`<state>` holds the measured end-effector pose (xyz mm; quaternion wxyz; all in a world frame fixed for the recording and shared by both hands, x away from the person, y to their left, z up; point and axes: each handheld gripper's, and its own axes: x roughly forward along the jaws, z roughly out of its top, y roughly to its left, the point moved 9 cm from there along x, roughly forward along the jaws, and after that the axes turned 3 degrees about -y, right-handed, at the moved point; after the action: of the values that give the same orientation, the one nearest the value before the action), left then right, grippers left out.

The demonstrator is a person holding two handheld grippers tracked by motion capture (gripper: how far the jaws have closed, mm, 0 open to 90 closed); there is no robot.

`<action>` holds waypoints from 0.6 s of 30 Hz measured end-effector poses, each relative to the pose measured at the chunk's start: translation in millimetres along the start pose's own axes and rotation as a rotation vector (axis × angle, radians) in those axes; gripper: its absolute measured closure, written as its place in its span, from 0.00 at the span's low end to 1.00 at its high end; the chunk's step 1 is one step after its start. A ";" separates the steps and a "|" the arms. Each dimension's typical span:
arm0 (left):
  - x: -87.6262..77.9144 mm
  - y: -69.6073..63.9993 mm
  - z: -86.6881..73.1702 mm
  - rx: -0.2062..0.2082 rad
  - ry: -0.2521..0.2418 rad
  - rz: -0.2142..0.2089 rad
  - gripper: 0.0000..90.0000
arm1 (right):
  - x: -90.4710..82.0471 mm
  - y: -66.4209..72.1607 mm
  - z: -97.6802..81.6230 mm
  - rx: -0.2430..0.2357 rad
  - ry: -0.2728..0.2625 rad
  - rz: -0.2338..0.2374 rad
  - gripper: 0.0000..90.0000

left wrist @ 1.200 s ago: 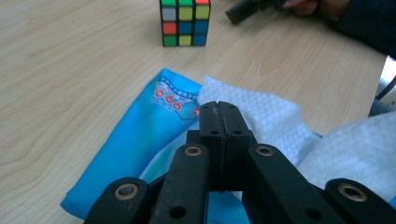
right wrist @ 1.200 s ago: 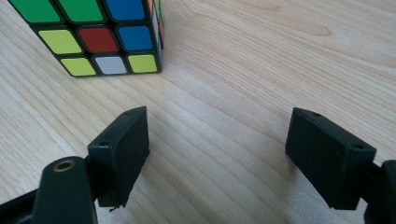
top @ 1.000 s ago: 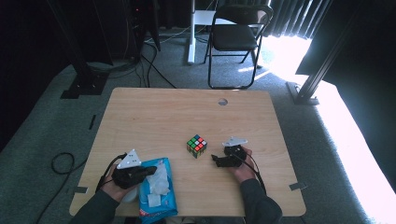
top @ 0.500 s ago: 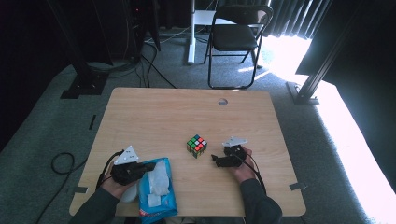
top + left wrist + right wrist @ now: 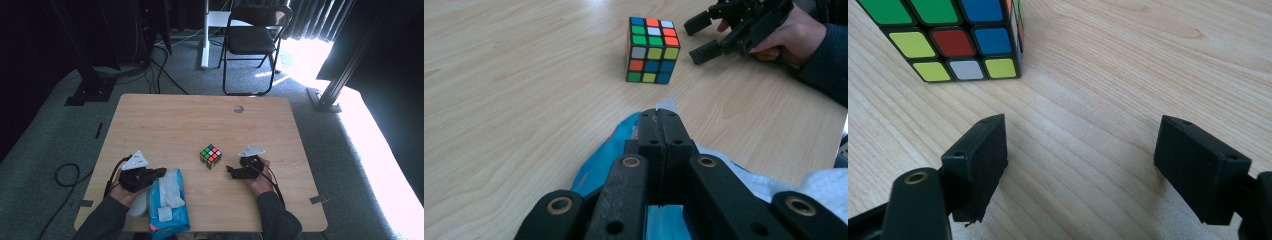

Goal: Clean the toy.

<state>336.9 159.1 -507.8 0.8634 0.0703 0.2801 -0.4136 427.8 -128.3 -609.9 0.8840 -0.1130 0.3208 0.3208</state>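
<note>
nearby, left gripper (image 5: 659, 117) closed over wipes pack (image 5: 169, 202), cube (image 5: 211, 156) apart

Left gripper (image 5: 159, 172): position shifts slightly between frames, drifting left, then back right against the blue wipes pack (image 5: 169, 205); jaws pressed together, tips over the pack's upper edge.

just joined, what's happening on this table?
A person sits at a wooden table with a claw in each hand. The left claw is shut and sits over a blue wipes pack at the near edge; whether it pinches a wipe can't be told. The right claw is open, resting on the table and facing a Rubik's cube, apart from it. The cube stands alone mid-table.
</note>
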 end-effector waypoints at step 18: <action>-11.8 17.8 14.4 -0.055 -0.066 0.029 1.00 | 0.3 -0.2 0.3 -0.001 -0.001 0.001 0.23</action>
<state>350.5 173.5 -491.4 0.8798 0.0372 0.2617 -0.3952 428.2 -128.2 -609.8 0.8838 -0.1131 0.3204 0.3215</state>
